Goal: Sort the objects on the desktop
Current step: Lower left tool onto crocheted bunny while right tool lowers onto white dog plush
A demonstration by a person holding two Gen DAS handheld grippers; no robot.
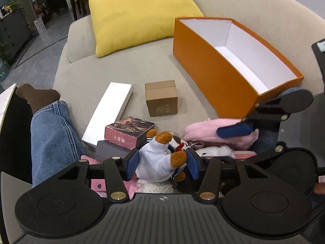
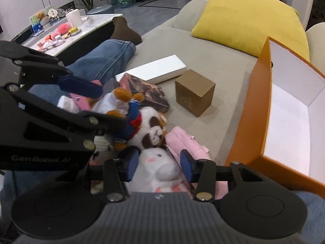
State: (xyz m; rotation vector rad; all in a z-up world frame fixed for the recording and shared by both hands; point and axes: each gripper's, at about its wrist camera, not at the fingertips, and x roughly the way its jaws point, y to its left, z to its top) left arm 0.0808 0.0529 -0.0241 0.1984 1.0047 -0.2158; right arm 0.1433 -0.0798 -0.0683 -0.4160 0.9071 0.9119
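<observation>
Left wrist view: left gripper (image 1: 162, 162), jaws partly open, pads pressing both sides of the white-shirted teddy bear (image 1: 160, 158), orange box (image 1: 223, 71) ahead to its right; right wrist view: right gripper (image 2: 159, 163), jaws partly open, pads flanking the white plush rabbit (image 2: 160, 166), contact unclear, orange box beside its right finger.

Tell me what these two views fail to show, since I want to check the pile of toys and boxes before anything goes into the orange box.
- Left wrist view: the white plush is mostly hidden behind the left gripper and the bear in the white shirt.
- Left wrist view: the dark box is half covered by the pink-sided box.
- Right wrist view: the orange box is cut off by the right edge.
- Right wrist view: items on the marble table are too small to identify.
</observation>
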